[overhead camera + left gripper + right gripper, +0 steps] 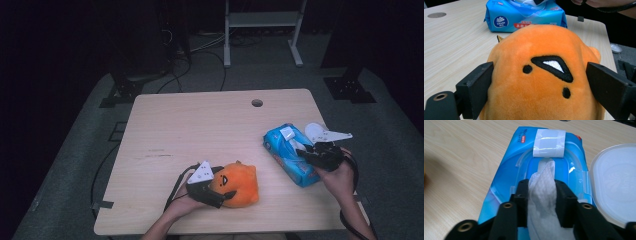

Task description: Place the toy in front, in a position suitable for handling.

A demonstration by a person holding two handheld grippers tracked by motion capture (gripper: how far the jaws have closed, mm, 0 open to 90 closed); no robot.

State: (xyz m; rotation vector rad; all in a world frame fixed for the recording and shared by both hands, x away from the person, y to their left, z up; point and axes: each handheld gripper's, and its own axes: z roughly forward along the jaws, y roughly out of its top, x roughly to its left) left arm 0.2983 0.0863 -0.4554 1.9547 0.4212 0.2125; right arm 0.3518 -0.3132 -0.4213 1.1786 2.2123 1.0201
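Meanwhile, the right gripper (pixel 541 192) had its black jaws clamped on a crumpled white wet wipe (pixel 543 195) sticking up from the opening of the blue plastic wipes pack (pixel 290 152), whose clear flip lid (pixel 615 182) lay open beside it near the right edge of the pale wooden table (pixel 200 130). Near the front edge, the left gripper (pixel 539 87) stood apart around a round orange plush toy (pixel 240 182), its jaws flanking the embroidered face without squeezing the fabric.
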